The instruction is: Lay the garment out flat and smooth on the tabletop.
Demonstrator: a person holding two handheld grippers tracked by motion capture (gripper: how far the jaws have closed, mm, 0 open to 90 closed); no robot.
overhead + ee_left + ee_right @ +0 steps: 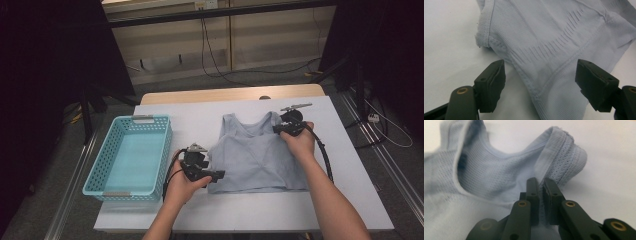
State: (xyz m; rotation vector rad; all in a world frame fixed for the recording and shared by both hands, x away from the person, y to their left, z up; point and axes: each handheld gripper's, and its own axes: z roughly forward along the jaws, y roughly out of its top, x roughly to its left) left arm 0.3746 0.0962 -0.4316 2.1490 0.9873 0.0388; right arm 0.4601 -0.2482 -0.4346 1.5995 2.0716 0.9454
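A light blue top [255, 155] lies flat on the white surface [350, 200], beside a blue basket [131, 157]. The right claw [541, 186] pinches its shoulder strap [564, 157] tight. The left claw [540, 82] stands wide open around the top's bottom corner, not squeezing.

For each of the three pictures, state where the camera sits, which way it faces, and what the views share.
High view: above the table, looking forward and down; forearms, left claw, right claw, basket.
Left gripper view: on the left claw, open, facing the top's hem.
Right gripper view: on the right claw, shut on the strap.
Shared: the top.
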